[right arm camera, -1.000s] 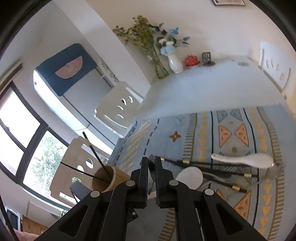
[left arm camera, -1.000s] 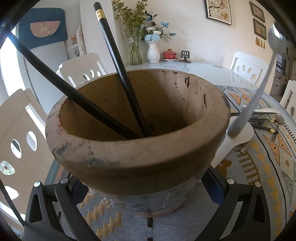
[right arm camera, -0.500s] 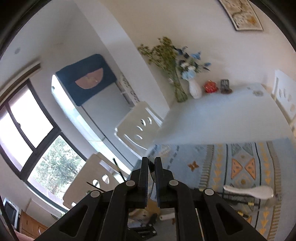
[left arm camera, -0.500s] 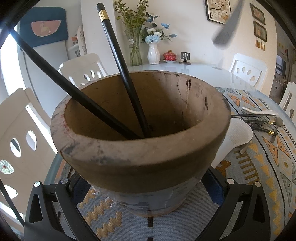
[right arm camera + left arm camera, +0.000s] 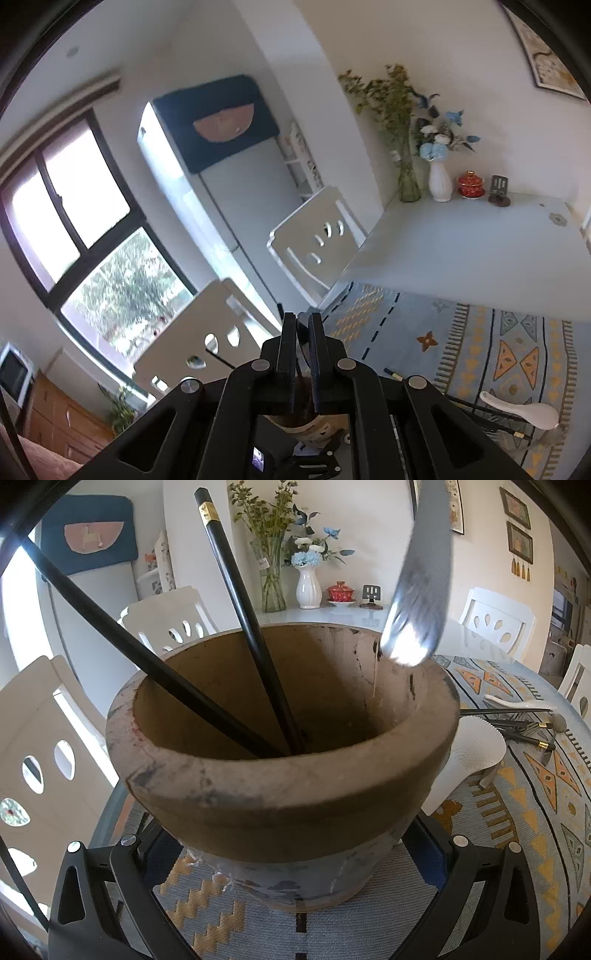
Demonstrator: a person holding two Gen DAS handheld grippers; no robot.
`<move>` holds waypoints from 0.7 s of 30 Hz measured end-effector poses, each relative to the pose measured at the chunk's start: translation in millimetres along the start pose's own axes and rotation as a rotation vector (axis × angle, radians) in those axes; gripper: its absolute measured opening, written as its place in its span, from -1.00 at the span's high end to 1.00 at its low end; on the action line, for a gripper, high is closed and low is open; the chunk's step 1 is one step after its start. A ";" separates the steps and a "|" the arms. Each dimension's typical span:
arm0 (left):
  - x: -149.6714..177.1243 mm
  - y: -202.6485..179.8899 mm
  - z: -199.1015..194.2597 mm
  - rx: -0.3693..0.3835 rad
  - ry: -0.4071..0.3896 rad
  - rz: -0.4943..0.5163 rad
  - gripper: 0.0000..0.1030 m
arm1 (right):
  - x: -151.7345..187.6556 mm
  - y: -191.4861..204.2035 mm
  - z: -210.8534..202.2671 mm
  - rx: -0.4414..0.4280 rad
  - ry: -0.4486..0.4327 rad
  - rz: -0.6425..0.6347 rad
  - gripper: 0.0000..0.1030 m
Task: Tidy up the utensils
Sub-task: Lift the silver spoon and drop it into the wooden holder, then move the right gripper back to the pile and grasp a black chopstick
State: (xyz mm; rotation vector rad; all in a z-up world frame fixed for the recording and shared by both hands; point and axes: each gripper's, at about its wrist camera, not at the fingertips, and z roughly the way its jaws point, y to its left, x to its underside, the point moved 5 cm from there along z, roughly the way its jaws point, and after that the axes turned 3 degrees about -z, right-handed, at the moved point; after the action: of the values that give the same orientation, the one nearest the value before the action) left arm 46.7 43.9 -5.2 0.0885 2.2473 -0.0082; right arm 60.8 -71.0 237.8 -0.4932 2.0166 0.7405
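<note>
Above patterned tablecloth [image 5: 546, 805], right tongs [image 5: 303, 334] clench spoon [image 5: 417, 590]; left tongs [image 5: 295, 904] grasp pot [image 5: 280, 805].

A home dining room: a white table [image 5: 461, 240] ringed by white cut-out chairs [image 5: 314, 240], flower vases [image 5: 439, 181] and a red lidded teacup [image 5: 470, 184] by the wall, framed pictures [image 5: 519, 535], and what looks like a covered refrigerator [image 5: 236, 177].

table [image 5: 461, 236] | patterned cloth [image 5: 535, 812] | on cloth: pot [image 5: 288, 782], white spoon [image 5: 521, 408], chopsticks [image 5: 517, 727]
</note>
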 end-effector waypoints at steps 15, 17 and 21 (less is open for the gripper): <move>2.4 4.8 -1.9 0.001 -0.002 -0.003 -0.99 | 3.9 16.3 19.3 -0.025 0.047 -0.048 0.89; 2.2 4.9 -2.3 0.001 -0.002 -0.003 -0.99 | 4.4 12.8 18.9 -0.017 0.051 -0.039 0.89; 2.0 5.7 -3.1 0.001 -0.002 -0.003 -0.99 | 8.1 -2.1 20.1 -0.020 0.065 0.030 0.89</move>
State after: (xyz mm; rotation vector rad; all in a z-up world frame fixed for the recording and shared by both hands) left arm 43.5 49.8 -4.7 0.0857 2.2451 -0.0115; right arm 70.3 -59.6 221.9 -0.5051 2.0830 0.7723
